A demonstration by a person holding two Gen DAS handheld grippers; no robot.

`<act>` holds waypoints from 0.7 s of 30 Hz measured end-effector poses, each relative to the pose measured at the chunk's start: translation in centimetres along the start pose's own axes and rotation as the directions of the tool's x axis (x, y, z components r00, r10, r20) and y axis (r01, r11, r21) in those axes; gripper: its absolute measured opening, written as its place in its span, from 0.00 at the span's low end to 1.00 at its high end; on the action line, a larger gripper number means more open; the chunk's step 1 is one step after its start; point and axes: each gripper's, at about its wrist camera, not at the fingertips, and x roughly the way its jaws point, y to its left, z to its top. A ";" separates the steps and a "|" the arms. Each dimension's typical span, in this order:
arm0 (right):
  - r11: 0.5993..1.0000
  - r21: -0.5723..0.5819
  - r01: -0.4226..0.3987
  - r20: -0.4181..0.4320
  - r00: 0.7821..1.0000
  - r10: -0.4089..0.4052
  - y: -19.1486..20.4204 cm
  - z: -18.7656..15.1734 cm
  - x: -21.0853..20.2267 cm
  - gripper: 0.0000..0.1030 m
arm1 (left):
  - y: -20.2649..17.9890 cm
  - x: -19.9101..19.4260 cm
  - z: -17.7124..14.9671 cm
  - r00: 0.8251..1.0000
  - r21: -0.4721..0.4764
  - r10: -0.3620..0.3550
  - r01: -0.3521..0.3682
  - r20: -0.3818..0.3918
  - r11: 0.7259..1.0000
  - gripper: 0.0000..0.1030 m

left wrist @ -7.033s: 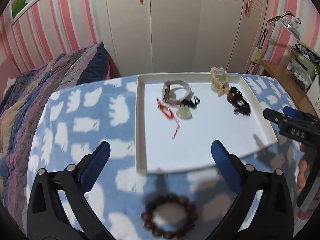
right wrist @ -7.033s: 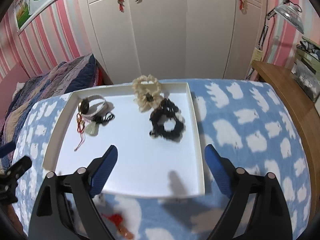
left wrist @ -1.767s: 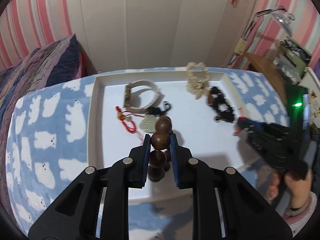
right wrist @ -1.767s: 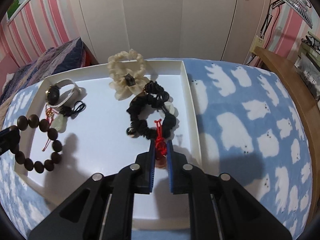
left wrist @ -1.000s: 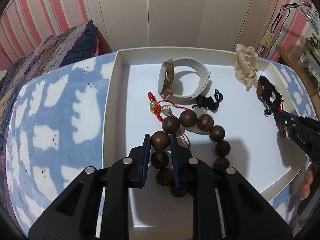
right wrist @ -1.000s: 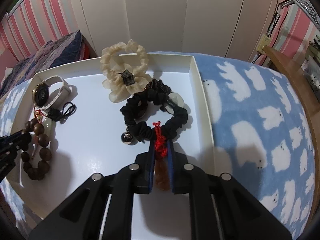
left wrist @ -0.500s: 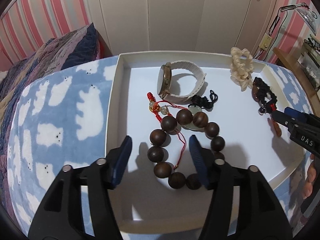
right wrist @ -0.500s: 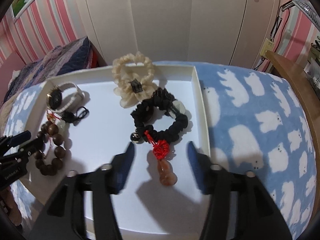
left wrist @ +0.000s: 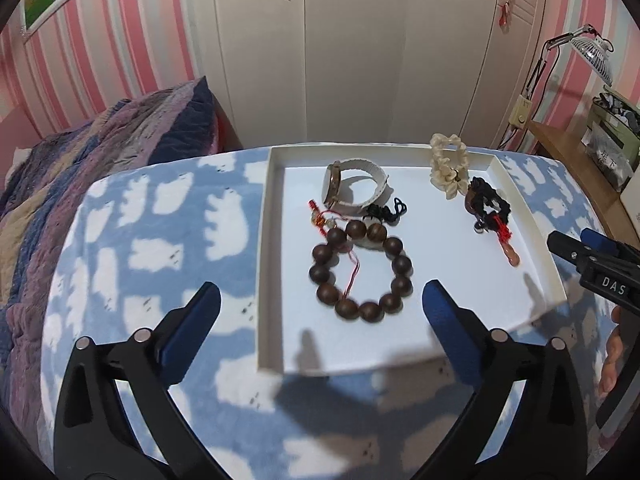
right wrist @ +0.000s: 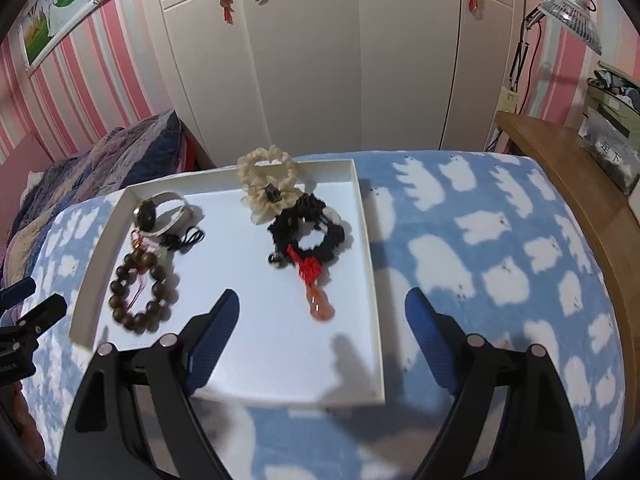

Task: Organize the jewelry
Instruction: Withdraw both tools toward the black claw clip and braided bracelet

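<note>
Inside the shallow white rectangular tray (right wrist: 366,216), the dark brown wooden bead bracelet (left wrist: 361,271) and the orange gourd pendant on red cord (right wrist: 316,286) are already laid down, nothing visibly left outside, while the left gripper (left wrist: 320,312) and right gripper (right wrist: 322,322) are seen opening, empty.

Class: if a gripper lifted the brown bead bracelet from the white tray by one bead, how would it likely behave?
The bead bracelet would probably sag into a hanging loop, since its beads look strung, not rigid. The round, glossy beads may slip between pads. It likely would not roll far in the tray, lying flat as a ring.
</note>
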 end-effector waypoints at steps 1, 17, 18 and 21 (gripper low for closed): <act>1.000 0.000 -0.007 -0.004 1.000 0.007 -0.1 -0.5 -0.7 0.83 | 0.1 -0.6 -0.4 1.000 -0.004 0.002 -0.002 0.004 1.000 0.97; 0.998 -0.067 -0.007 0.003 1.000 0.007 -0.6 -11.2 -5.9 0.83 | -0.1 -6.6 -10.2 1.000 -0.022 -0.013 0.013 0.023 1.000 0.97; 0.998 -0.066 -0.004 0.001 1.000 0.005 -0.7 -12.0 -5.9 0.83 | -0.2 -6.7 -11.0 1.000 -0.027 -0.011 0.012 0.021 1.000 0.97; 0.999 -0.053 -0.011 -0.008 1.000 0.010 -1.3 -14.5 -6.5 0.83 | 0.1 -7.2 -13.5 1.000 -0.058 -0.017 0.018 0.014 0.998 0.97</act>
